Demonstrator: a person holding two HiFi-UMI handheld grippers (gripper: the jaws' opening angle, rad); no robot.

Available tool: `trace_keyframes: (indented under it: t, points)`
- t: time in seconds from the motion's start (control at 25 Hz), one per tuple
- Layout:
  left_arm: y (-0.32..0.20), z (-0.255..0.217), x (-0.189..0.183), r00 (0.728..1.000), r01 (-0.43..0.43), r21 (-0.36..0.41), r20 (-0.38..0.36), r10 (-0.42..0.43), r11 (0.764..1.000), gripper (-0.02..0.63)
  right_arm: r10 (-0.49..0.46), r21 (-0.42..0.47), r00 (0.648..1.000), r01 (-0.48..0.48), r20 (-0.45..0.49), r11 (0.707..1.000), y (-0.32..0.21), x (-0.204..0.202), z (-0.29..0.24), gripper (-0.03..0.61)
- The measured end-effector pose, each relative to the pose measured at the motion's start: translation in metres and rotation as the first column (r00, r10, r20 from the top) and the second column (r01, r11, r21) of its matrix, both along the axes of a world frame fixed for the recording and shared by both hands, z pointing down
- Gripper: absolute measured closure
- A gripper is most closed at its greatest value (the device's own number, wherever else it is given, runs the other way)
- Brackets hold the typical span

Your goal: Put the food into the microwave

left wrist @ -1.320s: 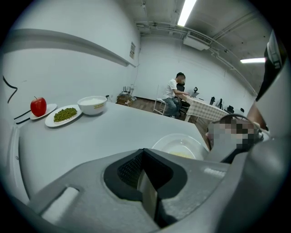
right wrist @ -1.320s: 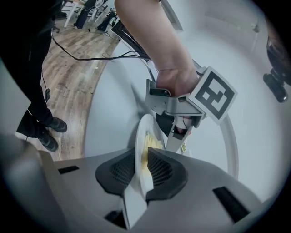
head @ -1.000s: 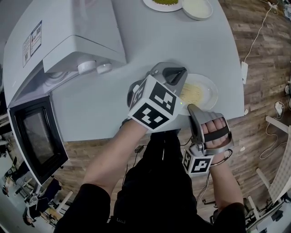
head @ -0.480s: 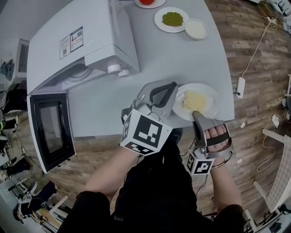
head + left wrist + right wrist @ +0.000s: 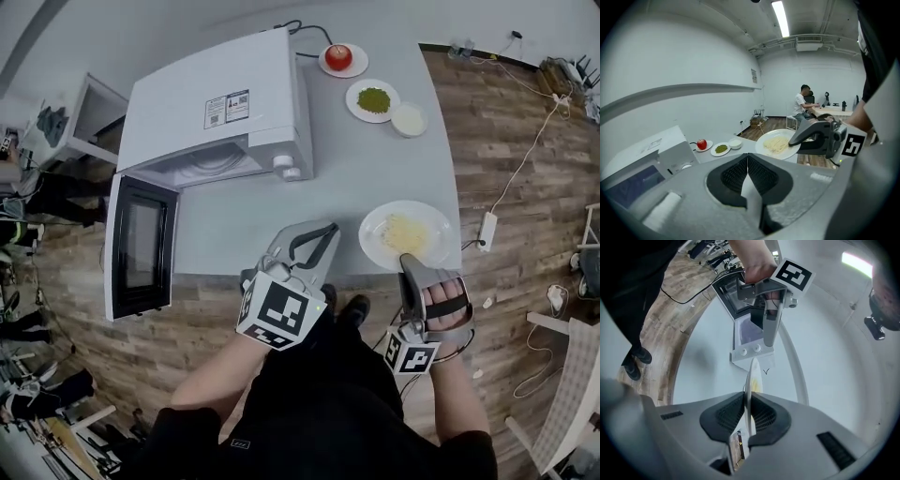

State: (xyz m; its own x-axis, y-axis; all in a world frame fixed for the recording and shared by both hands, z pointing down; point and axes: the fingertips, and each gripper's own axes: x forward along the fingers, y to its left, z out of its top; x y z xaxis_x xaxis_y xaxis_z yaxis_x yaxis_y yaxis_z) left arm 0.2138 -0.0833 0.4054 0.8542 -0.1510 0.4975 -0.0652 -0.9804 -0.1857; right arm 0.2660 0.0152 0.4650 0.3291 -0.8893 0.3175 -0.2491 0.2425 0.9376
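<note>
A white plate of pale noodles (image 5: pixel 405 232) hangs over the grey table's front right corner. My right gripper (image 5: pixel 410 261) is shut on its near rim. In the right gripper view the plate (image 5: pixel 753 373) runs edge-on between the pads of that gripper (image 5: pixel 748 404). My left gripper (image 5: pixel 323 232) hovers to the plate's left, apart from it, shut and empty. The left gripper view shows its pads meeting (image 5: pixel 747 159), with the plate (image 5: pixel 777 143) and the right gripper (image 5: pixel 818 137) beyond. The white microwave (image 5: pixel 216 112) stands at the table's left, its door (image 5: pixel 141 246) swung open.
At the table's (image 5: pixel 356 178) far end sit a red apple on a saucer (image 5: pixel 339 58), a plate of green food (image 5: pixel 373 99) and a small white bowl (image 5: pixel 409 119). A white cable and plug block (image 5: pixel 487 230) lie on the wood floor to the right.
Both grippers have risen and the plate has come up with the right one. The left gripper has drawn back from the plate's left edge. The whole microwave and its open door now show.
</note>
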Motion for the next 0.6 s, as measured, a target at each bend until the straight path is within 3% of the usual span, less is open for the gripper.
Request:
trace_keyframes:
  t: [0.36, 0.6]
  points:
    - [0.013, -0.031, -0.058, 0.991, 0.132, 0.030, -0.018, -0.131, 0.991, 0.606, -0.122, 0.054, 0.992, 0.122, 0.007, 0.991, -0.001, -0.037, -0.027, 0.532]
    - [0.008, -0.041, -0.117, 0.978, 0.206, 0.064, -0.001, -0.207, 0.976, 0.606, -0.183, 0.059, 0.983, 0.181, 0.033, 0.982, -0.020, -0.076, -0.031, 0.532]
